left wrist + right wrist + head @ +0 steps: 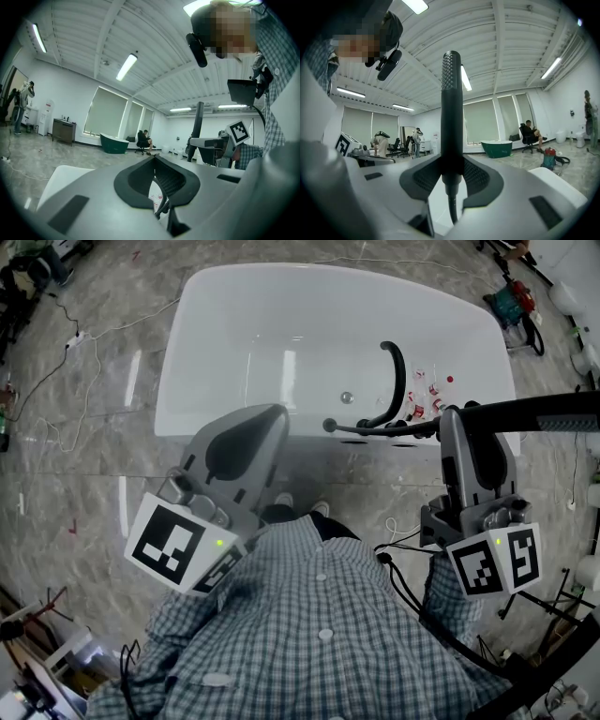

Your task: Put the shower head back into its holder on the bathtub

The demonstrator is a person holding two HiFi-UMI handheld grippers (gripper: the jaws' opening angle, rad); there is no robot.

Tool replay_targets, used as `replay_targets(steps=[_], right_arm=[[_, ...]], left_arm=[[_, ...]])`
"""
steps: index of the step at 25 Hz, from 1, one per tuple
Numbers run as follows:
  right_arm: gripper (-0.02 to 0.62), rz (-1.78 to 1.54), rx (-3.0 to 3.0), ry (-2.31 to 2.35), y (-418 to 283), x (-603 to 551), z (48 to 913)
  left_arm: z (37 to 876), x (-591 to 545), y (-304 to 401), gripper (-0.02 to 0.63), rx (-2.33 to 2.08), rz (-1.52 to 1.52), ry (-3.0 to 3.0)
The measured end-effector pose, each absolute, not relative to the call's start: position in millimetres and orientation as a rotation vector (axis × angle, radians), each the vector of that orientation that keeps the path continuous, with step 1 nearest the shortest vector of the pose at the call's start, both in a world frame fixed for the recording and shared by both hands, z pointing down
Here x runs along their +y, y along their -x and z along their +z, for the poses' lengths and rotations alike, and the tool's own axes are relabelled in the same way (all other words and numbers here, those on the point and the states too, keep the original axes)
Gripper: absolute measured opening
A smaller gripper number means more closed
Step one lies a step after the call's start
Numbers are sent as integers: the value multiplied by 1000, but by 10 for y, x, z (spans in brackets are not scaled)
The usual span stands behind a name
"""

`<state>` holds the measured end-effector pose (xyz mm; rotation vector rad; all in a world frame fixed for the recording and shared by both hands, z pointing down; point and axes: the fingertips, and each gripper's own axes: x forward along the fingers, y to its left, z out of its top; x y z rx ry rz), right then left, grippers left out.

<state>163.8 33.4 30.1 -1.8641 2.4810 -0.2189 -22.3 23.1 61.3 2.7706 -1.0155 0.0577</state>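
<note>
R claw (451, 161) is clenched on the shower head (451, 108). It's a slim black stick type, and my pads grip it low on the handle. In the right gripper view it stands upright btwn the jaws, textured tip on top, w/ the hose (397, 381) dropping out below. From the head view the shower head lies level and runs off to the right, out over the floor (84, 456) just near of the bathtub (234, 315) rim, right end. The hose leaves the handle's left end and curves far-ward into the white tub. There are small red bits beside the hose, too small to tell what they are. Can't pick out the holder for sure.

L claw (154, 161) is closed, pads meeting at the tips, w/ nothing btwn them. It sits left of the R one, near of the tub's near rim, abt mid-length. Its marker cube (173, 545) is near my plaid shirt (319, 634).

Far across the room there's a green tub (497, 147) and a person seated on a chair (529, 131).
</note>
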Motion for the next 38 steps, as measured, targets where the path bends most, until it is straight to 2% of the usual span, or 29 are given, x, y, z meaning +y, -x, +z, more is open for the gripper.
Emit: replay_targets(steps=[38], right_arm=[[133,-383,2638,1788,-1333,1,865]], left_arm=[[1004,212,336,9,-1039,137,-2661]])
